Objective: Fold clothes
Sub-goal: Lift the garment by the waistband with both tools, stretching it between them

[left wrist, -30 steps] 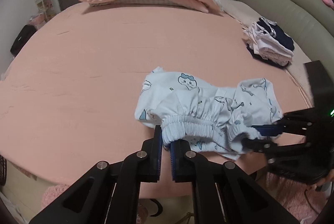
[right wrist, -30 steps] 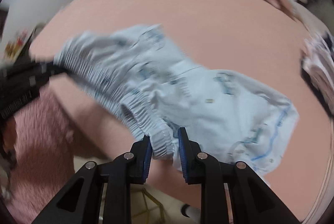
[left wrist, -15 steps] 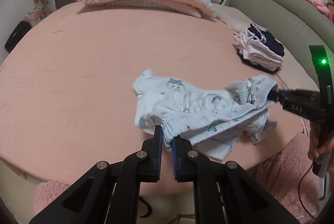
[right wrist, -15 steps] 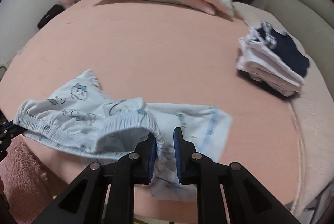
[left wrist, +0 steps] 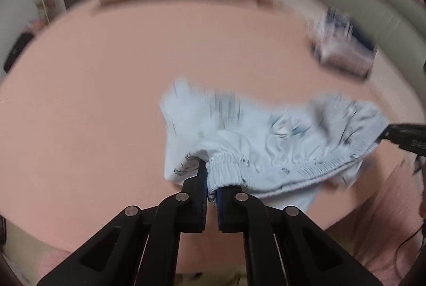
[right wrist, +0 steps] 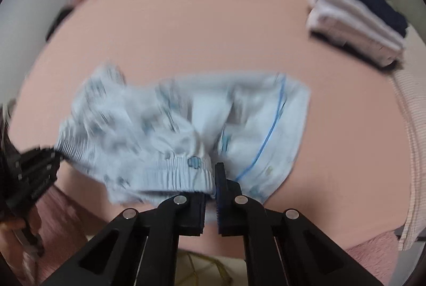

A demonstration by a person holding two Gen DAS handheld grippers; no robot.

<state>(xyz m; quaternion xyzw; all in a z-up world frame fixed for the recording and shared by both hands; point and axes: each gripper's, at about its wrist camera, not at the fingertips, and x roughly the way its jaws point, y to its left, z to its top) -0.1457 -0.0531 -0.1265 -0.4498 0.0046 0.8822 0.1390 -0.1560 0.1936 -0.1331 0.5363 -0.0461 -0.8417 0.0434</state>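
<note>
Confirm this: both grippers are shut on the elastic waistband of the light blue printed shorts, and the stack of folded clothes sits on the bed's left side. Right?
Not quite. The stack of folded clothes sits on the right side of the bed, as the right wrist view shows. The rest holds: the left gripper and right gripper are each shut on the waistband of the light blue shorts.

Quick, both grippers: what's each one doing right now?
Left gripper: shut on the pale blue shorts, at the waistband.
Right gripper: shut on the same shorts' waistband.
</note>
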